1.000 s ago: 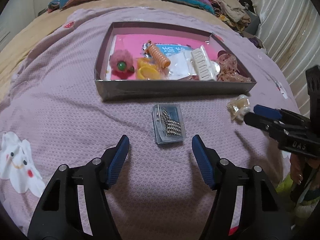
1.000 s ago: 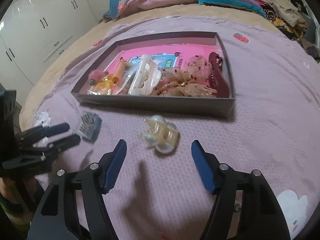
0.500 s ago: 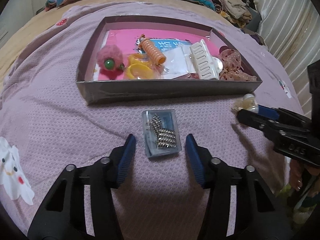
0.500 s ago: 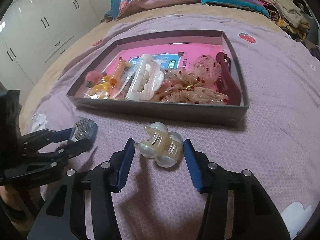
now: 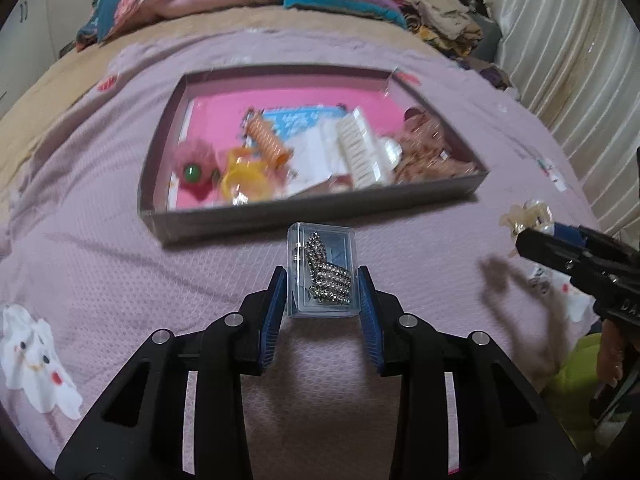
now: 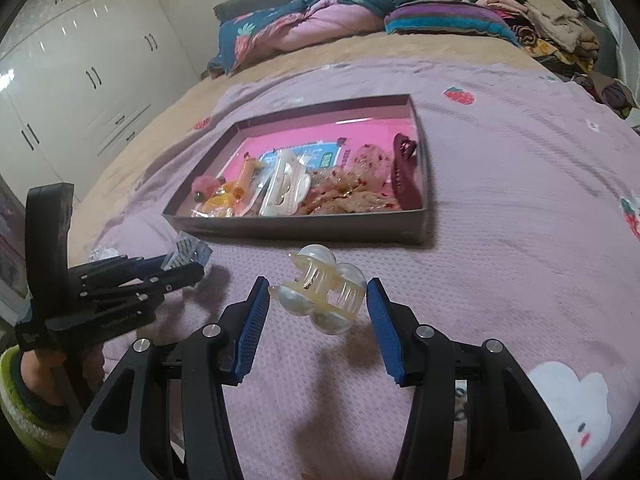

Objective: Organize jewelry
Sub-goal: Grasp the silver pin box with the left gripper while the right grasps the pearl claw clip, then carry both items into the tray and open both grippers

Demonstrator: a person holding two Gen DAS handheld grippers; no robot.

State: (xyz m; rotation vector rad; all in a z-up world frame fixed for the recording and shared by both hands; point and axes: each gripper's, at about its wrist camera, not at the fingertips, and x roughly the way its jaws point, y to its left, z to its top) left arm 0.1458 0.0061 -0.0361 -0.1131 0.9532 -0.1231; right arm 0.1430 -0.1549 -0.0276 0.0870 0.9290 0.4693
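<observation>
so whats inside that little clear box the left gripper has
Inside the clear box sits a row of sparkly rhinestone pieces, likely clips. What lies beneath them is covered.

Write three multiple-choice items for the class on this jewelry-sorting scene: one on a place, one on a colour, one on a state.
1. Where is the white hair claw?
A. inside the shallow box
B. on the bedspread
C. on the pillows

2. What colour is the shallow box's floor?
A. green
B. pink
C. black

3. What does the left gripper hold?
A. nothing
B. a yellow ring
C. a clear case of rhinestone clips

Answers: 1 A, it lies among the accessories within the walls. 2 B, bright pink shows between the items. 3 C, the blue fingers, which have just been closing, press the case's two sides.
</observation>
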